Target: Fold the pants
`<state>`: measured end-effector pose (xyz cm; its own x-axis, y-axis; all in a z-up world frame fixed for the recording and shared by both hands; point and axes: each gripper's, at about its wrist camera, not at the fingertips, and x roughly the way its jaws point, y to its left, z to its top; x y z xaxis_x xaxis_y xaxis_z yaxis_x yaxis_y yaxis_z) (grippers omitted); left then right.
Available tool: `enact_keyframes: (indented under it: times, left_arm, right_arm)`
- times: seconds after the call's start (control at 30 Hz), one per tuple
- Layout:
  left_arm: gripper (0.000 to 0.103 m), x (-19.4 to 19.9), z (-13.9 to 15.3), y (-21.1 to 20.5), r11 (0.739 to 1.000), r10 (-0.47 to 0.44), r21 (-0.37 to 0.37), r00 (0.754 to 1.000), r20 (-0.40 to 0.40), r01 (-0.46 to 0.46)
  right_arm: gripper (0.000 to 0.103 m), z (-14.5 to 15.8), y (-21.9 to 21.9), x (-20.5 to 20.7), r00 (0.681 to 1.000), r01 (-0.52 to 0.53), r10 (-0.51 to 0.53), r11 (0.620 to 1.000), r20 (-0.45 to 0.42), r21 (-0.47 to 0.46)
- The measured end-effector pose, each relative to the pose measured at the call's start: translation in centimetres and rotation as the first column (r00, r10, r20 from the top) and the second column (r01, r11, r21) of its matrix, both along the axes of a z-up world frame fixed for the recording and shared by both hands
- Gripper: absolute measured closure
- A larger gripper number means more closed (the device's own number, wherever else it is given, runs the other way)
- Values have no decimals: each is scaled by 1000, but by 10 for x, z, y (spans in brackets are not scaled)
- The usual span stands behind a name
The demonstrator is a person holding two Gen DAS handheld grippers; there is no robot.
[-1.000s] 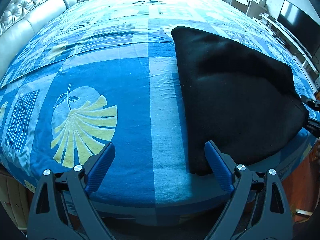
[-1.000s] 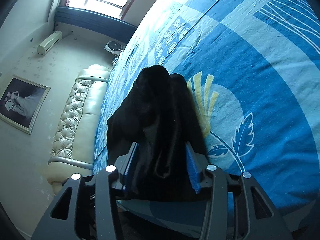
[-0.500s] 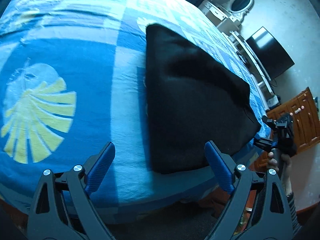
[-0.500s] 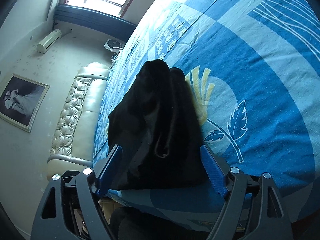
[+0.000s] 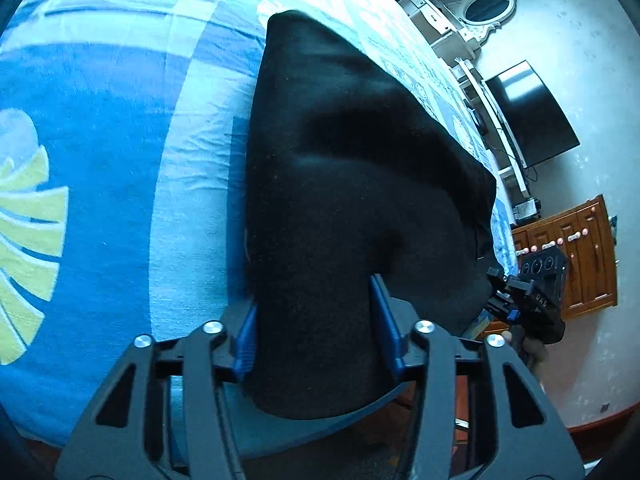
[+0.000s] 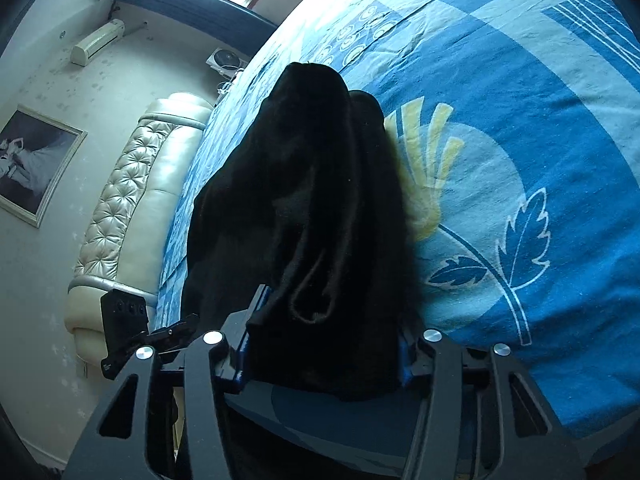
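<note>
The black pants (image 5: 352, 184) lay on the blue bed (image 5: 120, 128) near its edge, while the left gripper (image 5: 316, 336) and right gripper (image 6: 324, 344) jaws, having just been closing, each clamped a pants edge.

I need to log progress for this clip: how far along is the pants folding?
Done: the black pants already lie doubled on the blue bedspread. In hand: the left gripper and right gripper have just closed on its near end. Left: carrying that end over to finish the fold.

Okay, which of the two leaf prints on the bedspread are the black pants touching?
The yellow fan-shaped leaf: the black pants lap over its left edge. The blue feather-shaped leaf lies clear to the right.
</note>
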<state>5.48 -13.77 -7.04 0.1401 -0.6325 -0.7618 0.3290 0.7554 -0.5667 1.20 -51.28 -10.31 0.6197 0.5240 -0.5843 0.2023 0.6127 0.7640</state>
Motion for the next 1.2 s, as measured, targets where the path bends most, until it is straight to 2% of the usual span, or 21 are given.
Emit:
enact_keyframes:
  times: [0.07,0.17,0.5,0.83,1.2]
  left_arm:
    - [63,-7,8,0,1000,-2,25,999,48,1]
    - [67,-7,13,5,999,21,31,998,60,-23]
    - [68,-11,25,50,984,112,118,981,158,-131]
    - [68,-13,30,103,964,221,109,960,170,-241]
    - [68,-17,26,118,963,246,74,955,168,-261]
  right_arm:
    - [57,2,2,0,1000,3,-3,1000,7,2]
    - [59,6,8,2,1000,-2,2,1000,15,-8]
    - [59,8,57,32,995,-94,94,996,26,3]
    - [59,6,97,52,984,-178,178,984,20,0]
    - [59,8,102,51,985,-172,172,985,2,-11]
